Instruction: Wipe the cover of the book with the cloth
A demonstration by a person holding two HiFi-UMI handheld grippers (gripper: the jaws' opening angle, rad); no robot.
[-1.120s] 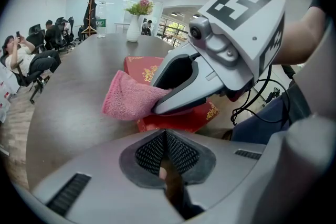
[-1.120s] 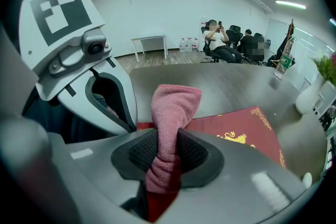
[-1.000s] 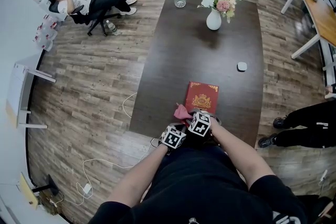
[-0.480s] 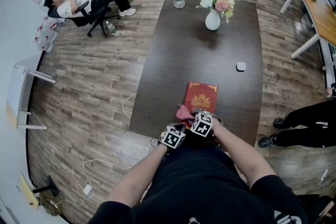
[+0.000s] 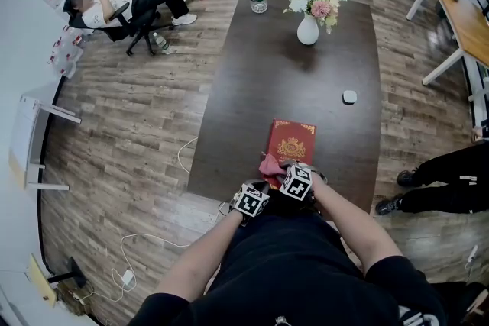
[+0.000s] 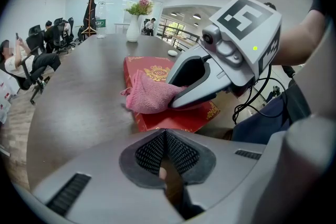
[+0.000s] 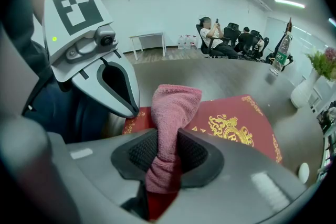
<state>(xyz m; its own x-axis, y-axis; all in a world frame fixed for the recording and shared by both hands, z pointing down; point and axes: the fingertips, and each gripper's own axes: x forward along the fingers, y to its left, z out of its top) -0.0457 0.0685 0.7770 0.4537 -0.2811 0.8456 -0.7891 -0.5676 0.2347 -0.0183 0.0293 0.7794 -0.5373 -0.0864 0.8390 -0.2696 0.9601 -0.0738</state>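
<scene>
Cloth [image 7: 176, 102] between right gripper [image 7: 167, 153] jaws, atop book [image 7: 236, 123] cover.

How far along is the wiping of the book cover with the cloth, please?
Done: the right gripper is clamped on the pink cloth. In hand: the cloth rests on the near left corner of the red book. Left: the cover towards the gold emblem and far edge; no wiped trace shows, so I cannot tell progress. The left gripper is shut and empty.

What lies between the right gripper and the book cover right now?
Only the pink cloth, clamped in the right gripper and reaching out over the red book; the right gripper view shows it.
</scene>
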